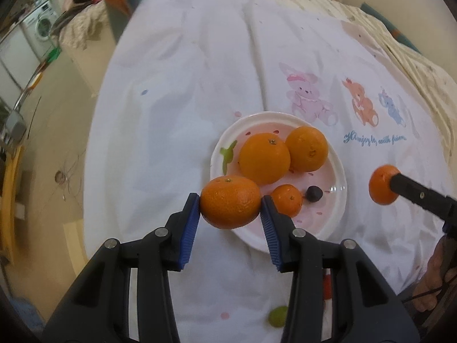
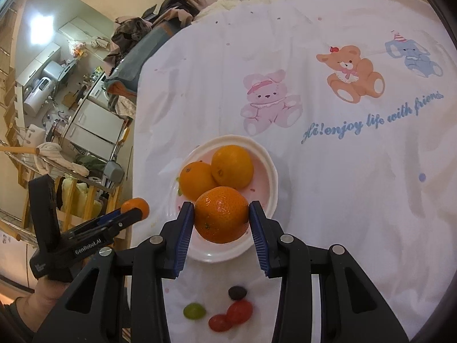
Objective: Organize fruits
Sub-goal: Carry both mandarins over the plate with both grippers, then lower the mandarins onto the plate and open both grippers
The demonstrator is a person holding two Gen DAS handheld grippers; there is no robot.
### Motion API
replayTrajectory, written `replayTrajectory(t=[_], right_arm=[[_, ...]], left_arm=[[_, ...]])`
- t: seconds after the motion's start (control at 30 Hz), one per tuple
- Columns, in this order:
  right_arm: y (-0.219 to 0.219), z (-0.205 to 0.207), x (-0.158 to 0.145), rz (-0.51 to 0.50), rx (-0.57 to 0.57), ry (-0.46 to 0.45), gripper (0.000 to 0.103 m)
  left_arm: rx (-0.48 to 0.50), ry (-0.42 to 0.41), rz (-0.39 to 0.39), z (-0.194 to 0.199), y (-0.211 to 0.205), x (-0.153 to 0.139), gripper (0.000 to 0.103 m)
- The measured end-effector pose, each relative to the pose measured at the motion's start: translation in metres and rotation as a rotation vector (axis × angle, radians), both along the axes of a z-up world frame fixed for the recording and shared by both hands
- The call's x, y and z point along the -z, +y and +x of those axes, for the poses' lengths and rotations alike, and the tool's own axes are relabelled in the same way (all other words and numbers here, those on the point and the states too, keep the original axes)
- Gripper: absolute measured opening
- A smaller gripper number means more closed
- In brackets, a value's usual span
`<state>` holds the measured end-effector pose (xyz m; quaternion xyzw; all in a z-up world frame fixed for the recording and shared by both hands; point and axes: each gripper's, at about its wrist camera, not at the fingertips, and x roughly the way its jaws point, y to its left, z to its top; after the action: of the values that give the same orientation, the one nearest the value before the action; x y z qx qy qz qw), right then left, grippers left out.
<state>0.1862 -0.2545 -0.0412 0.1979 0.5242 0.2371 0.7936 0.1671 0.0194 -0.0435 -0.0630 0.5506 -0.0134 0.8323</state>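
A white and pink plate (image 1: 337, 200) lies on the cartoon tablecloth and holds two large oranges (image 1: 264, 161), a small orange (image 1: 287, 200) and a dark grape (image 1: 314, 193). My left gripper (image 1: 230, 204) is shut on an orange (image 1: 230, 201) at the plate's near left rim. My right gripper (image 2: 221, 214) is shut on another orange (image 2: 221, 214) above the plate (image 2: 271, 177). The right gripper also shows in the left wrist view (image 1: 394, 184), holding its orange (image 1: 381, 184) to the right of the plate. The left gripper shows in the right wrist view (image 2: 134, 210).
A green grape (image 2: 194, 311), a dark grape (image 2: 237, 292) and two red cherry tomatoes (image 2: 231, 317) lie on the cloth near me. The table's left edge (image 1: 91, 154) drops to the floor. Kitchen clutter stands beyond.
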Motion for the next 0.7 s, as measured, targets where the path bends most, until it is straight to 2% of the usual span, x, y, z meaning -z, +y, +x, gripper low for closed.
replayTrajectory(t=[0.37, 0.53, 0.7], right_arm=[[0.018, 0.032, 0.044, -0.025, -0.037, 0.104, 0.042], [0.020, 0.037, 0.053, -0.043, -0.044, 0.123, 0.042], [0.017, 0.038, 0.060, -0.055, -0.032, 0.141, 0.042]], left_arm=[[0.051, 0.056, 0.000, 0.014, -0.019, 0.031, 0.040], [0.056, 0.074, 0.032, 0.024, -0.023, 0.044, 0.040], [0.060, 0.105, 0.012, 0.029, -0.024, 0.046, 0.041]])
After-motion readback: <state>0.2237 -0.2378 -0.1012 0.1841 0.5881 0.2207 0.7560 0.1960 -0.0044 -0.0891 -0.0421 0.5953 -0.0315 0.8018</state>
